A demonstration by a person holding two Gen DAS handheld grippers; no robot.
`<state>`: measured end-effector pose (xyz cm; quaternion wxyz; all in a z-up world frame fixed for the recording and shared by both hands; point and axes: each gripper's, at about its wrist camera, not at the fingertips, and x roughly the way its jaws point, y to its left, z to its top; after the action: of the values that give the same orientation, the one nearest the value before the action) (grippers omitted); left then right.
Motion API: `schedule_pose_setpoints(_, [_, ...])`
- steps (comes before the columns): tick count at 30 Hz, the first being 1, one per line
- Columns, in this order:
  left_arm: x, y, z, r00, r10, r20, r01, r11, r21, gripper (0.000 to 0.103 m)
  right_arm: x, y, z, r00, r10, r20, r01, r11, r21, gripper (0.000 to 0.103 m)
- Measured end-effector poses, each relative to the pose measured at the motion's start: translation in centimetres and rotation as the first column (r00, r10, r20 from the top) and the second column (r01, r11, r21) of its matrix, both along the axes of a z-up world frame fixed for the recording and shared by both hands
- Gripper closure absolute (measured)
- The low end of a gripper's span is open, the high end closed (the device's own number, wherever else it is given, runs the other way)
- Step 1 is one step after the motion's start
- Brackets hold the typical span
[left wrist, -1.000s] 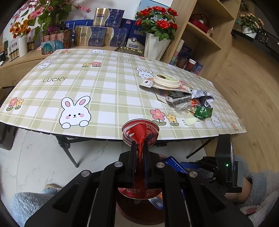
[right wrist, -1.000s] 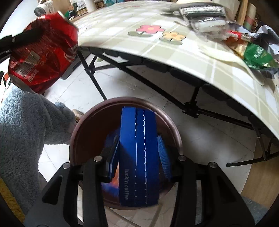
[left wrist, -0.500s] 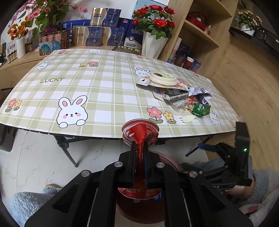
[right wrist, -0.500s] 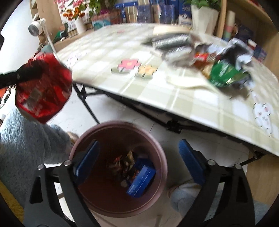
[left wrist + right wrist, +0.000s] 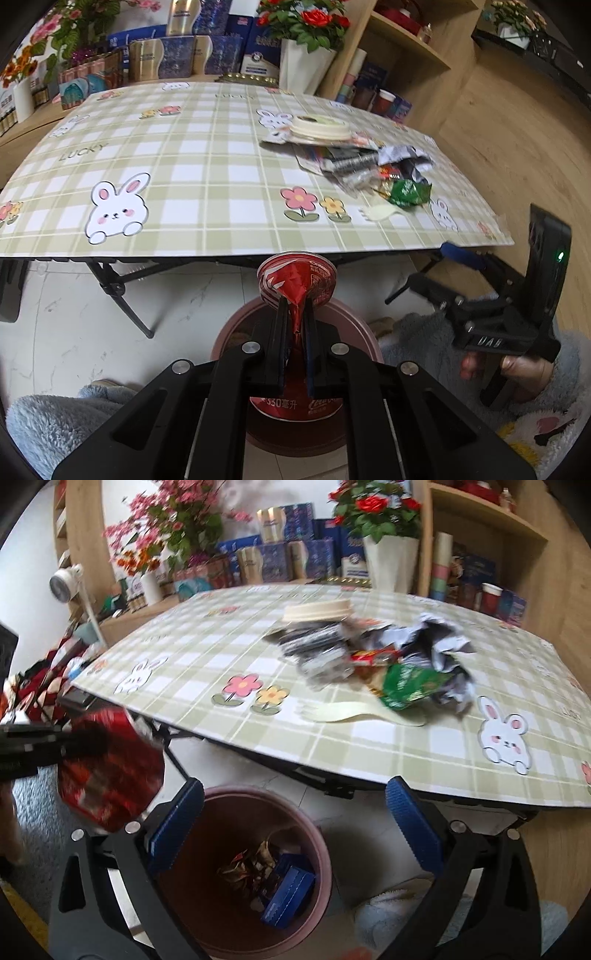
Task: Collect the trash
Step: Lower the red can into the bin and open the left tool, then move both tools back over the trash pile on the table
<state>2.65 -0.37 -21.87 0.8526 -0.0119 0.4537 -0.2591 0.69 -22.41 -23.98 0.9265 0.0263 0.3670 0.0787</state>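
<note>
My left gripper (image 5: pixel 295 306) is shut on a crushed red soda can (image 5: pixel 297 280), which hangs above the brown bin (image 5: pixel 236 332) on the floor. In the right wrist view the can (image 5: pixel 110 771) is a blur to the left of the bin (image 5: pixel 321 849). My right gripper (image 5: pixel 293 790) is over the bin, its jaws opening wide with nothing between them. A blue box (image 5: pixel 288 893) and wrappers lie inside the bin. On the table (image 5: pixel 221 646) sit a trash pile (image 5: pixel 388 653), a green wrapper (image 5: pixel 410 686), a pale fork (image 5: pixel 354 712) and a round lid (image 5: pixel 317 611).
The table edge overhangs the bin, with black folding legs (image 5: pixel 122 299) beneath. Behind the table stand a white vase of roses (image 5: pixel 388 565), boxes and wooden shelves (image 5: pixel 480 554). A person's fleece sleeves (image 5: pixel 55 424) frame the bin. White tile floor lies to the left.
My right gripper opened and the blue box fell from it into the bin. That gripper then rose and tilted up toward the table. The left gripper and can shifted slightly over the bin.
</note>
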Motion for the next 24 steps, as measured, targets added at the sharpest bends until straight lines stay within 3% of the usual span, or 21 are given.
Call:
schedule_pose_setpoints(4, [-0.2, -0.9, -0.6, 1.000, -0.022, -0.015, 0.022, 1.000, 0.016, 0.095, -0.7, -1.0, 0.7, 0.998, -0.041, 0.053, 0.040, 0.999, 0.018, 0.006])
schedule_pose_setpoints(14, [0.3, -3.9, -2.1, 0.993, -0.097, -0.065, 0.100, 0.994, 0.053, 0.092, -1.1, -2.1, 0.8, 0.995, -0.068, 0.073, 0.066, 0.997, 0.042, 0.006])
schedule_pose_setpoints(15, [0.4, -4.1, -2.0, 0.994, -0.099, -0.054, 0.102, 0.993, 0.060, 0.082, -1.1, -2.1, 0.8, 0.995, -0.070, 0.076, 0.067, 0.997, 0.040, 0.006])
schedule_pose_setpoints(16, [0.4, -4.3, -1.7, 0.995, -0.097, -0.037, 0.099, 0.993, 0.064, 0.062, -1.1, -2.2, 0.8, 0.994, -0.073, 0.078, 0.070, 0.997, 0.040, 0.006])
schedule_pose_setpoints(18, [0.5, -4.1, -1.0, 0.997, -0.079, 0.006, 0.078, 0.995, 0.064, 0.044, -1.1, -2.3, 0.7, 0.994, -0.079, 0.075, 0.076, 0.996, 0.040, 0.006])
schedule_pose_setpoints(24, [0.7, -2.0, 0.9, 0.991, 0.022, 0.130, -0.034, 0.996, 0.085, 0.016, -0.8, -2.4, 0.5, 0.993, -0.102, 0.064, 0.100, 0.995, 0.030, 0.006])
